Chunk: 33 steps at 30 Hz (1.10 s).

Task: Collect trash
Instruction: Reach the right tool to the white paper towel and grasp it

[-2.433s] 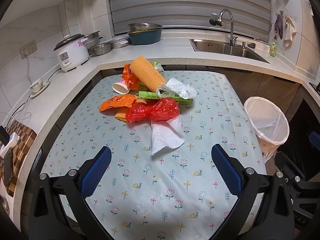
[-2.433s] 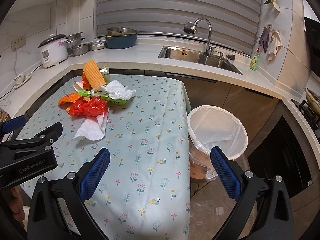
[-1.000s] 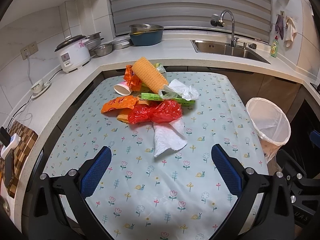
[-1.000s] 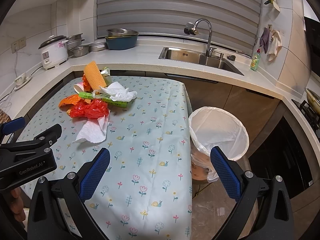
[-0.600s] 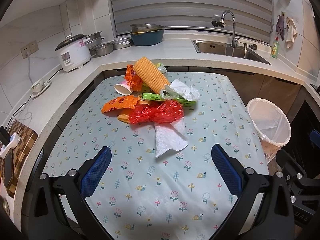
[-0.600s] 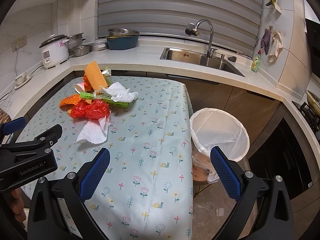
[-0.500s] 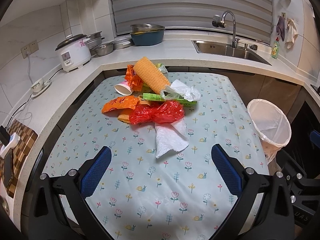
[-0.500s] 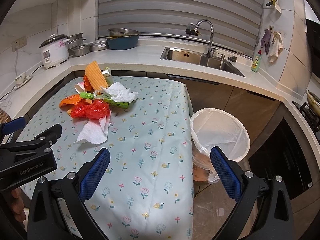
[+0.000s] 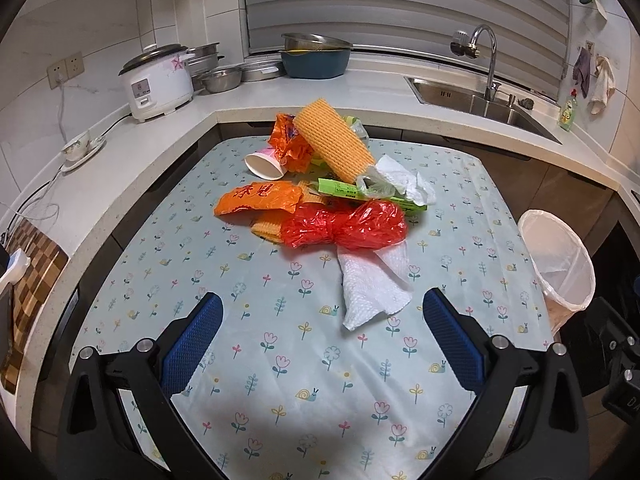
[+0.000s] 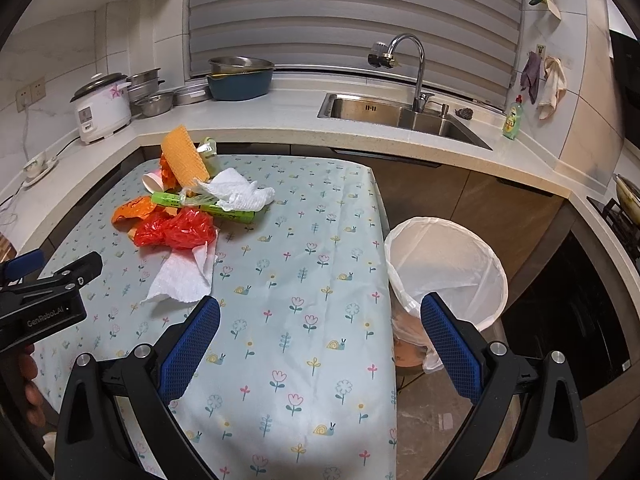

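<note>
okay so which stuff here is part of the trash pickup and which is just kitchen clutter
Job: red plastic bag, white paper towel, orange wrapper, paper cup, green box, lined bin.

Clutter: rice cooker, blue basin, sink, dish soap.

Glossy red plastic bag [image 9: 346,226] (crinkled) on matt paper towel [image 9: 372,286]

A trash pile [image 9: 328,200] sits mid-worktop [image 9: 280,360], paper towel [image 9: 372,288] nearest the wide-apart fingers [image 9: 192,340]; the bin [image 9: 560,256] beside the edge looks empty, probably.
</note>
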### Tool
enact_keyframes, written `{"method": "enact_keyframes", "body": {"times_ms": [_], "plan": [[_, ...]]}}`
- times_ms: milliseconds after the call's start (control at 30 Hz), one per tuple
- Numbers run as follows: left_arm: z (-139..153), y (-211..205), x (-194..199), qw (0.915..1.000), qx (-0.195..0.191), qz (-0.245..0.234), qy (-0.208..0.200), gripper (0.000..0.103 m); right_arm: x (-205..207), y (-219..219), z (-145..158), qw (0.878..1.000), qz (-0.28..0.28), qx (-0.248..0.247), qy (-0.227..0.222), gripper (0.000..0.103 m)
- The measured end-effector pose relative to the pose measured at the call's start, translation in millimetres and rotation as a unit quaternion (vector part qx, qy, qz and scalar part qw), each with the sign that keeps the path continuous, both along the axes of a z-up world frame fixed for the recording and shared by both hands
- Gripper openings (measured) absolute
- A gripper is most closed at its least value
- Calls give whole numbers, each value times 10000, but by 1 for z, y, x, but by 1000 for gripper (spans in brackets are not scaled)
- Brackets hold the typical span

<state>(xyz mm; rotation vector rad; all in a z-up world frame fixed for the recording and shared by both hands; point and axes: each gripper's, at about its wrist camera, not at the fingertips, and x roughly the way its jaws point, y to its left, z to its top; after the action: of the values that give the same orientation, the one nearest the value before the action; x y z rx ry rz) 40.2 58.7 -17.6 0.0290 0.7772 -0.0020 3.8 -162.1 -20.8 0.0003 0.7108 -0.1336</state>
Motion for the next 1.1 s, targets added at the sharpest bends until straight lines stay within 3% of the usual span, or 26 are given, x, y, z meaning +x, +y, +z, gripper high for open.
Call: {"method": "enact_keyframes", "body": {"times_ms": [333, 433, 567, 733, 900, 1100], "plan": [[-20, 27, 38, 9999, 5, 53, 165, 96, 54, 30, -29, 9993, 306, 121, 187, 96], [-25, 33, 50, 9998, 83, 55, 150, 96, 71, 44, -41, 9985, 436, 156, 294, 89], [-33, 41, 68, 9996, 25, 78, 259, 96, 96, 57, -47, 9983, 498, 104, 301, 88], [-39, 39, 89, 9996, 15, -10, 294, 96, 142, 50, -49, 9969, 382, 603, 316, 88], [-49, 39, 106, 9991, -16, -53, 419, 96, 187, 44, -57, 9943, 152, 1000, 350, 80], [-63, 37, 118, 9983, -17, -197, 550, 96, 227, 50, -81, 9921, 144, 1081, 617, 63]]}}
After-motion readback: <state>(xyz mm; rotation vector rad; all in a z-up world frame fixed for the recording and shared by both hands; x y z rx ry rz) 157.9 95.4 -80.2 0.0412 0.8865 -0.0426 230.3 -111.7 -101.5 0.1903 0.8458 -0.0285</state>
